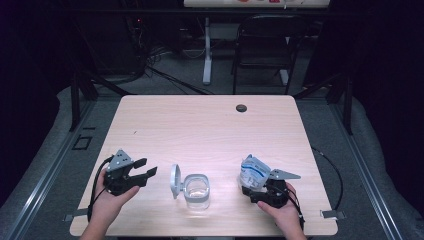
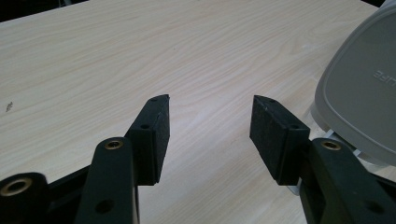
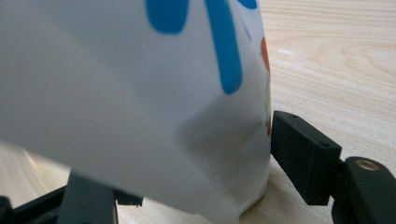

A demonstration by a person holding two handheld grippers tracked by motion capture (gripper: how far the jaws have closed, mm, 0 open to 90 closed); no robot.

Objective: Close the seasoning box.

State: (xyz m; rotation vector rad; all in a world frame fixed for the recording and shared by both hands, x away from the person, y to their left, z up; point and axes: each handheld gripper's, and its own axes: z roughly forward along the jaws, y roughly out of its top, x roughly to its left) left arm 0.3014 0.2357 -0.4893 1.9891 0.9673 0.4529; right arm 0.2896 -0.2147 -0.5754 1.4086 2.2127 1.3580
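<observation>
A clear container [image 1: 197, 190] sits on the light wooden table [image 1: 200, 130] near the front edge, between the two hands. Its grey lid [image 1: 175, 181] is swung up on the container's left side and stands nearly upright, so the mouth is open. Through the clear walls the inside looks bare, though the high view is too small to be sure of that.

The left gripper [image 1: 144, 168] is held in the person's left hand [image 1: 107, 197], just left of the lid and apart from it. Its jaws are spread wide with nothing between them; in the left gripper view the pads [image 2: 156, 130] frame bare wood, and the grey lid [image 2: 359, 93] fills the right edge, close to the right pad.

The right gripper [image 1: 256, 187], held in the right hand [image 1: 282, 212], clamps a white pouch [image 1: 254, 172] with blue printing, near the container on its right. The pouch stands up, tilted a little towards the container. In the right gripper view the pouch [image 3: 140, 93] sits between the jaws, the right pad [image 3: 299, 149] pressed against its lower side, and its bottom is low over the table. Its contents cannot be seen.
</observation>
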